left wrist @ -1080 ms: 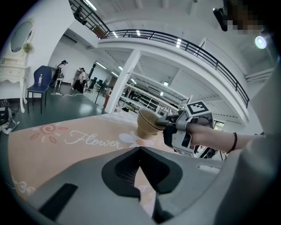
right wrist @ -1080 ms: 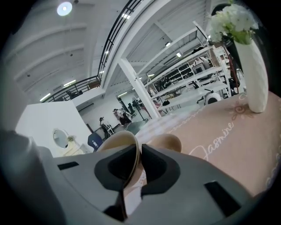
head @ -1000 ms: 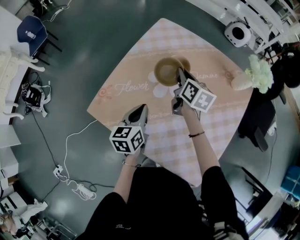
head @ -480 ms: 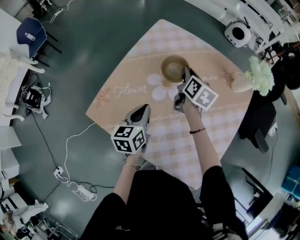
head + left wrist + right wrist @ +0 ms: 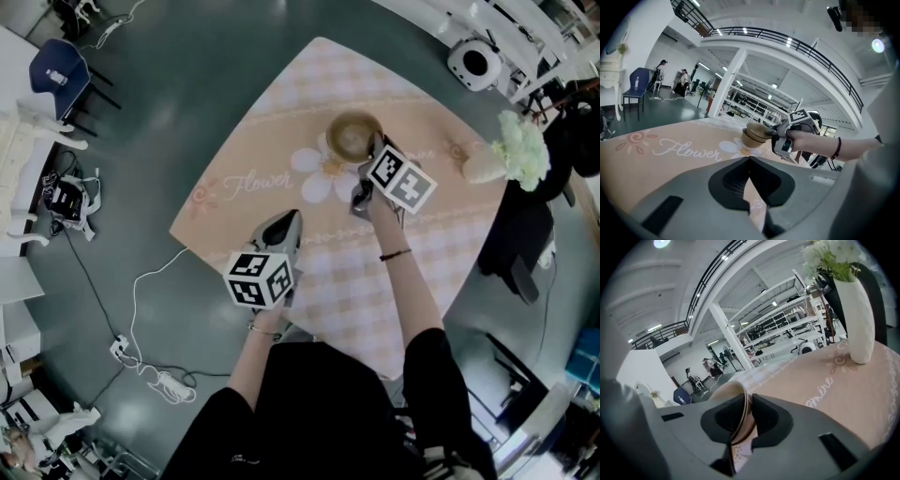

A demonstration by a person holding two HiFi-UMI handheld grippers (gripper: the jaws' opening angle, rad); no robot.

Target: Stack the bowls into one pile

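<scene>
Two tan bowls sit one inside the other on the flower-print cloth; in the left gripper view the pair shows the upper bowl resting in the lower. My right gripper holds the upper bowl's near rim between its pads, and its jaws are opening. It shows in the left gripper view too, as the right gripper at the bowls' right side. My left gripper hovers nearer me over the cloth, jaws closed together on nothing.
A white vase with pale flowers stands at the table's right edge, tall in the right gripper view. The pink checked tablecloth covers the table. A blue chair and floor cables lie to the left.
My right gripper carried its bowl rightward across the cloth; it now sits in the second bowl, which earlier showed beside it. The left gripper stayed put.
</scene>
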